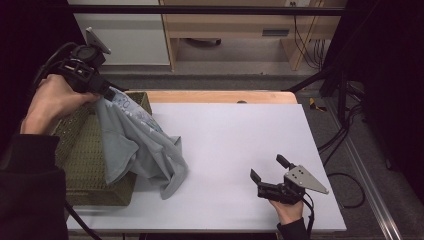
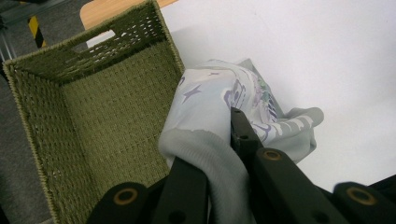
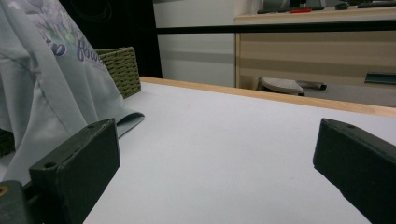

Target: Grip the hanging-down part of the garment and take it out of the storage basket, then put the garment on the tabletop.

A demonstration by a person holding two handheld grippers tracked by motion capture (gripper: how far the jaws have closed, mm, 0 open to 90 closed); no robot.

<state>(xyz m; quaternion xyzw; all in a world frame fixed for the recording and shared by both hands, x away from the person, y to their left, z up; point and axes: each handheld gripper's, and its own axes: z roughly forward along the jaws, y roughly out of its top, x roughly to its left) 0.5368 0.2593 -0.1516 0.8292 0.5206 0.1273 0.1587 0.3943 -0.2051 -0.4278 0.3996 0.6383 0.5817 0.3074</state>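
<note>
Black jaws of our left gripper (image 2: pixel 224 154) sit right under the lens, clamped tight on a fold of the pale grey printed cotton shirt (image 2: pixel 224 100) — a firm pinch, nothing slipping. We hold it up over the near corner of the olive-green woven basket (image 1: pixel 85 155) at the table's left edge, and the cloth drapes down across the basket rim, its tail resting on the white table top (image 1: pixel 240 140). Over on the other side, our right gripper (image 1: pixel 270 175) hovers low above the bare table, jaws spread wide, holding nothing, well apart from the shirt.

Judging by the drape, we are lifting the garment out to lay it flat. To do that cleanly, we want to raise the pinch until the hem clears the rim, carry it toward the open middle, and bring the free gripper in to catch a loose edge so the fabric spreads instead of bunching.
</note>
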